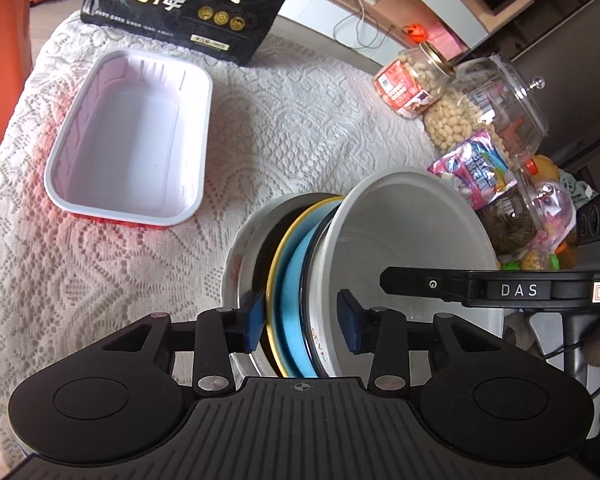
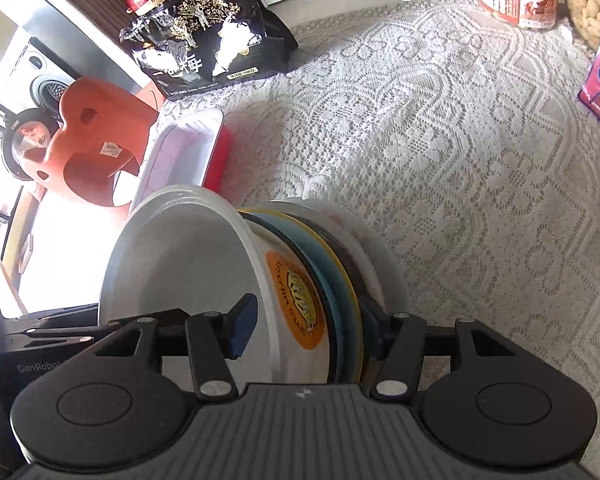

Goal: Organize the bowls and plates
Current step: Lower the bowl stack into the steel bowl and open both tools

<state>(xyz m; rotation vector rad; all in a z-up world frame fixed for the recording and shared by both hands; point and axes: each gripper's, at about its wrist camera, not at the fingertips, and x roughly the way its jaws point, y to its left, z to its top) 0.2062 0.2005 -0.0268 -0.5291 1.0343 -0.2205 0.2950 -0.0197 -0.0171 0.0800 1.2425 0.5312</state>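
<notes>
The stack of bowls and plates (image 1: 300, 280) is being held on edge above the lace tablecloth (image 1: 300, 120), clamped between the pads of the left gripper (image 1: 303, 322) and the right gripper (image 2: 308, 330). Its axis is lying level, the white bowl (image 1: 412, 248) opening sideways.

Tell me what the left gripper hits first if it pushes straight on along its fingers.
The left gripper already straddles the nested stack of bowls and plates, so that stack comes first, right between its fingers. Beyond lies the lace tablecloth; how far is hard to judge.
</notes>
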